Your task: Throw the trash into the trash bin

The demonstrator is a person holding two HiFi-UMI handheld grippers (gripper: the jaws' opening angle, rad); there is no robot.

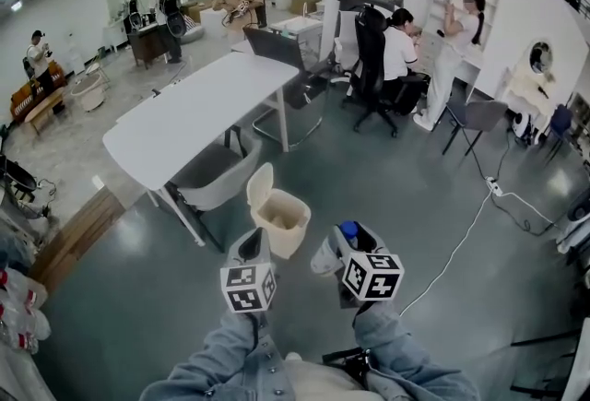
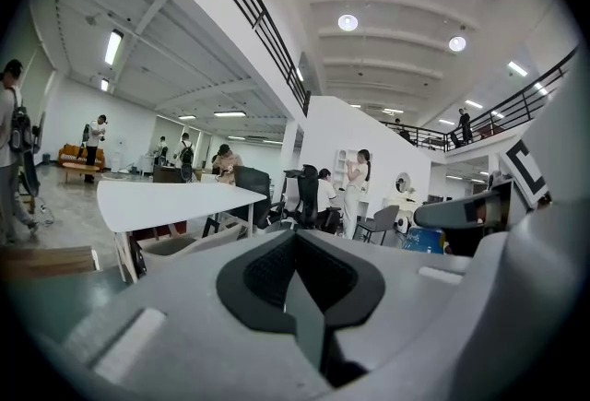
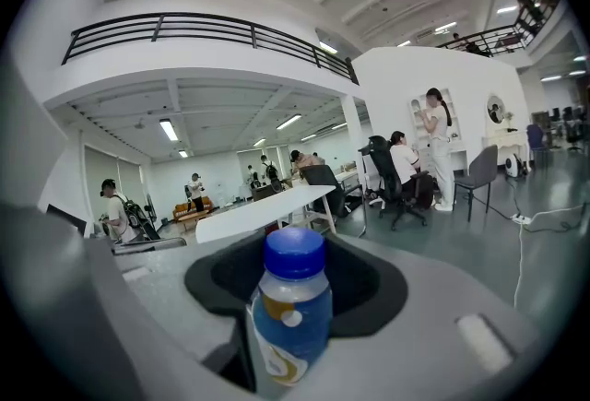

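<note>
A cream trash bin (image 1: 279, 222) with its lid tipped up stands on the grey floor just ahead of both grippers. My right gripper (image 1: 343, 241) is shut on a small bottle (image 3: 289, 316) with a blue cap and a blue label; the bottle stands upright between the jaws. The bottle's blue cap (image 1: 348, 229) shows to the right of the bin. My left gripper (image 1: 251, 248) hovers at the bin's near left side. Its jaws meet along a thin seam (image 2: 307, 302) with nothing between them.
A long white table (image 1: 180, 118) with a grey chair (image 1: 219, 180) tucked under it stands beyond the bin. A white cable (image 1: 461, 242) runs across the floor at right. Several people and office chairs (image 1: 373, 67) are farther back. A wooden bench (image 1: 78, 238) lies at left.
</note>
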